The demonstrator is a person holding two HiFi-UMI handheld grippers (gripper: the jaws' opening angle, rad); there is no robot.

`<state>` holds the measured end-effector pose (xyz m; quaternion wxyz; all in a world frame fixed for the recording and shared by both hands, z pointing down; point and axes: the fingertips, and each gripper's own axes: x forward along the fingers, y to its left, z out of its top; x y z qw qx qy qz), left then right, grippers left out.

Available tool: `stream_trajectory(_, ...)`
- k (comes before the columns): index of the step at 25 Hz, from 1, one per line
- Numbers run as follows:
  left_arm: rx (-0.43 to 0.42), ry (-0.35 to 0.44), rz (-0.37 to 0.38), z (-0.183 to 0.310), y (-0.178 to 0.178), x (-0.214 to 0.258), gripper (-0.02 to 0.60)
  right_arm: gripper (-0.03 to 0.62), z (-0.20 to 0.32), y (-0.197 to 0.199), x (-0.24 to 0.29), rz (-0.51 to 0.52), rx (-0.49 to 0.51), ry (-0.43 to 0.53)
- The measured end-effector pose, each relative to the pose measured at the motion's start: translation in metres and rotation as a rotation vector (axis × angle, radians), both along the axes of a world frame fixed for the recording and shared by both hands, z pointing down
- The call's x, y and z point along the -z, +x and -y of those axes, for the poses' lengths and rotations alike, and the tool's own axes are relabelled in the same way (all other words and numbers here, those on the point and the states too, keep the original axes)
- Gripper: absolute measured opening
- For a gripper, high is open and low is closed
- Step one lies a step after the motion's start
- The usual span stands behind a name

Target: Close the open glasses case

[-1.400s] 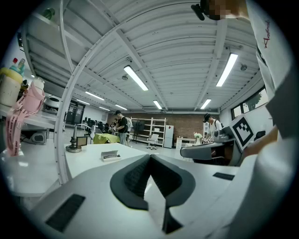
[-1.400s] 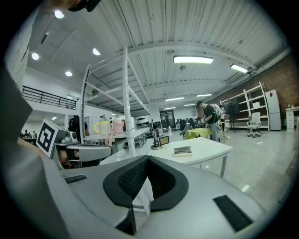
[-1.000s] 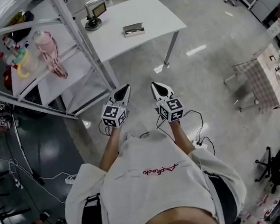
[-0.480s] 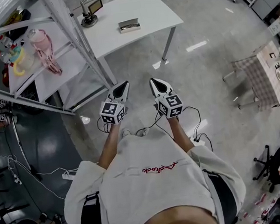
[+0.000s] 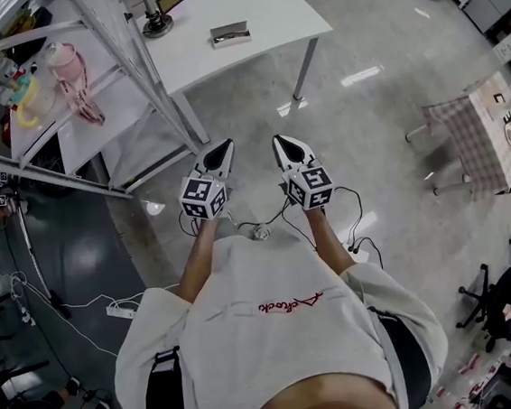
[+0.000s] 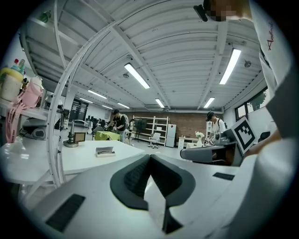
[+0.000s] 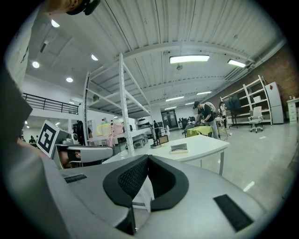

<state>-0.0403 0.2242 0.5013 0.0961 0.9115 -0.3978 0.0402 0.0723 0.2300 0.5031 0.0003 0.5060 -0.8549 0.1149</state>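
- Glasses case (image 5: 230, 35): small, flat, oblong box, lid looks open, lying alone near the middle of a white table (image 5: 276, 11), far ahead of me & a little left; well apart from both grippers
- Left gripper (image 5: 222, 150): jaws together, nothing btwn them; held about level in front of my chest, pointing twd the table
- Right gripper (image 5: 283, 143): jaws also closed, empty, just beside the left one
- Handling, my guess: case prob light, w/ a stiff shell & a sprung hinge; smooth, so it may skid on the tabletop when pushed. Best to steady the base at a short end w/ one gripper & press the lid's free edge down w/ the other, not pinch the thin lid
- Surface: tabletop plain, white, looks smooth; a small stand w/ a screen (image 5: 162, 5) at its far left corner
- Room: big workshop, glossy grey floor (image 5: 367, 142), strip lights overhead; a metal rack (image 5: 122, 59) to my left holds a pink bottle (image 5: 66, 64); cables (image 5: 258, 230) trail by my feet; office chairs at right; ppl at work far off
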Motion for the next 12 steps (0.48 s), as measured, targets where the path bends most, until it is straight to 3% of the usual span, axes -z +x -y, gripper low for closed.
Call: stream_trajectory(12,0.014,-0.001,-0.006,0.016,0.008,-0.006,0.026,0.008,0.013,0.003,-0.007,-0.011,0.037,0.002)
